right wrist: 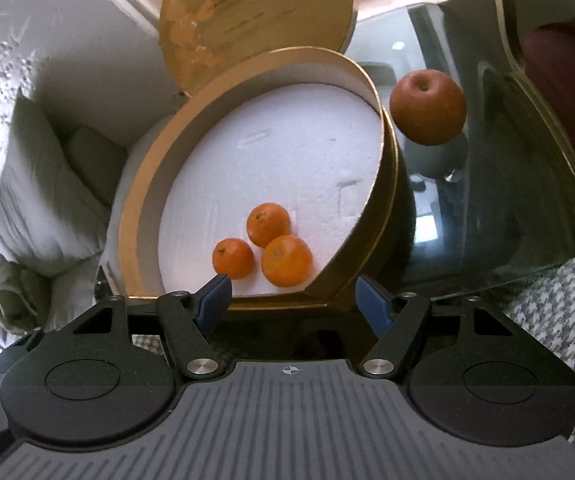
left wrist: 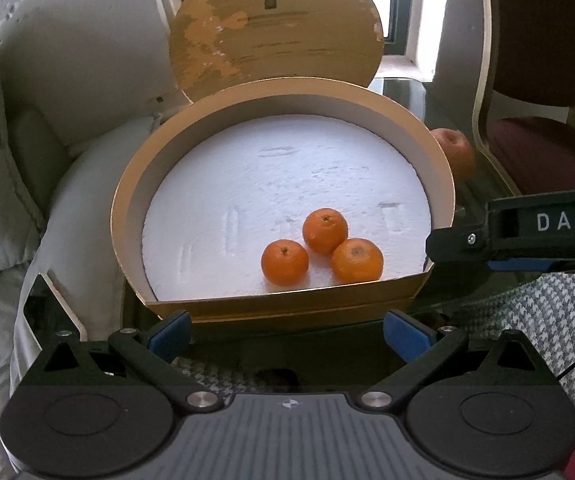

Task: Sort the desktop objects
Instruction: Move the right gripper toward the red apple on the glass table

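Three mandarins (right wrist: 263, 246) sit clustered on the white foam floor of the round gold box (right wrist: 147, 184), lid propped open behind, apparently sorted there already. The red apple (right wrist: 427, 106) waits outside on the glass bench (right wrist: 487, 220). Both the left hand-held gripper (left wrist: 287, 330) and the right hand-held gripper (right wrist: 293, 300) gape empty, probably ready for it.

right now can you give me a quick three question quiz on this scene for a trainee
1. How many small orange tangerines lie on the white foam inside the round gold cardboard box?
2. True or false: the round red apple is inside that box.
3. Are the blue-padded fingers of the right gripper closed on anything?

Key
1. Three, clustered near the box's flat front wall.
2. False: it sits on the dark glass table, outside the box's rim.
3. No: they stand apart, nothing between them.
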Action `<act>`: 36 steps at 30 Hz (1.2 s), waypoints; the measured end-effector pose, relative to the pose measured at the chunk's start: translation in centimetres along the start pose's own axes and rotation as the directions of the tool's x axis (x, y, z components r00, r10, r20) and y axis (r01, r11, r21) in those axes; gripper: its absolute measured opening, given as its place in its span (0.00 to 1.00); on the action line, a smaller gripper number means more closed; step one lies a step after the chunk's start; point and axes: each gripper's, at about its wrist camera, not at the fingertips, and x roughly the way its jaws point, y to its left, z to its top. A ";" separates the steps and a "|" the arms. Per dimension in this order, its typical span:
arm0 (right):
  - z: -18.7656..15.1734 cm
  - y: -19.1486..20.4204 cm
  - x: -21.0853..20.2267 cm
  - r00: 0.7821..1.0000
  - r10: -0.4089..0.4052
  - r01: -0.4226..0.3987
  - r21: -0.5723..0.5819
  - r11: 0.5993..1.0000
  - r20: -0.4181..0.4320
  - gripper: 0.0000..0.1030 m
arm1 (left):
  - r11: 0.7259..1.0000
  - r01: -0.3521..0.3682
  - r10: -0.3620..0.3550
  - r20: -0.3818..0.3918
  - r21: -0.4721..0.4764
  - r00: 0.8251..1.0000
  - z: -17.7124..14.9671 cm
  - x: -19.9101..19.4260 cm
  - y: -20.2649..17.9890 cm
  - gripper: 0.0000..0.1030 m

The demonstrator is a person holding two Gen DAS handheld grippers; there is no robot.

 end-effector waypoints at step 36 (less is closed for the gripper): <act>9.3 -8.8 2.0 0.974 -0.192 0.159 0.245 0.956 0.117 0.86 | 0.997 0.077 -0.075 -0.031 0.033 0.997 5.6 4.2 -1.4 0.99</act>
